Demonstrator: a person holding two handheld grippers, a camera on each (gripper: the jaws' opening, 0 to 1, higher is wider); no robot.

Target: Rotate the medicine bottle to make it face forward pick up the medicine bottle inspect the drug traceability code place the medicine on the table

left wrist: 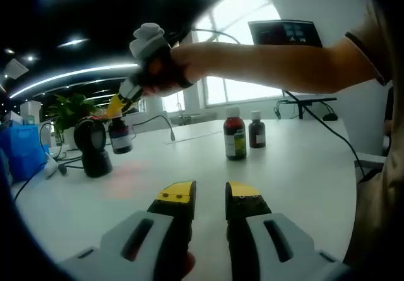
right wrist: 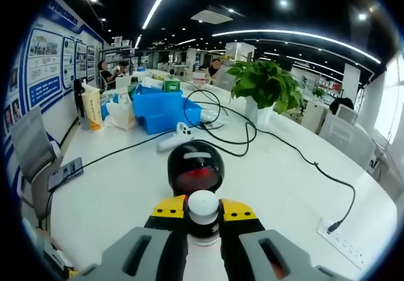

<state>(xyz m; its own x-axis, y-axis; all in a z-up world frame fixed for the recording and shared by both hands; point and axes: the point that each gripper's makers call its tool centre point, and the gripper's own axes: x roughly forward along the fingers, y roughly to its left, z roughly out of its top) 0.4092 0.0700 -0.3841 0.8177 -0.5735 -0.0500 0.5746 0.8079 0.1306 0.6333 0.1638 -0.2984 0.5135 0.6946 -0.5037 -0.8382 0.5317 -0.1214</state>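
My right gripper (right wrist: 203, 213) is shut on a dark medicine bottle with a white cap (right wrist: 203, 205). It holds the bottle just in front of a black round scanner (right wrist: 194, 166) with a red window. In the left gripper view a person's hand carries that right gripper (left wrist: 117, 109), and the held bottle (left wrist: 120, 136) hangs beside the scanner (left wrist: 92, 145). My left gripper (left wrist: 210, 196) hovers low over the white table (left wrist: 303, 180), open, with nothing between its yellow-tipped jaws. Two more dark medicine bottles (left wrist: 235, 137) (left wrist: 256, 130) stand upright on the table beyond it.
Black cables (right wrist: 297, 155) cross the table to a power strip (right wrist: 344, 237). A blue bin (right wrist: 163, 109), a potted plant (right wrist: 265, 85), a paper cup (right wrist: 92, 109) and a phone (right wrist: 64, 172) lie past the scanner. A monitor (left wrist: 284, 33) stands behind the person's arm.
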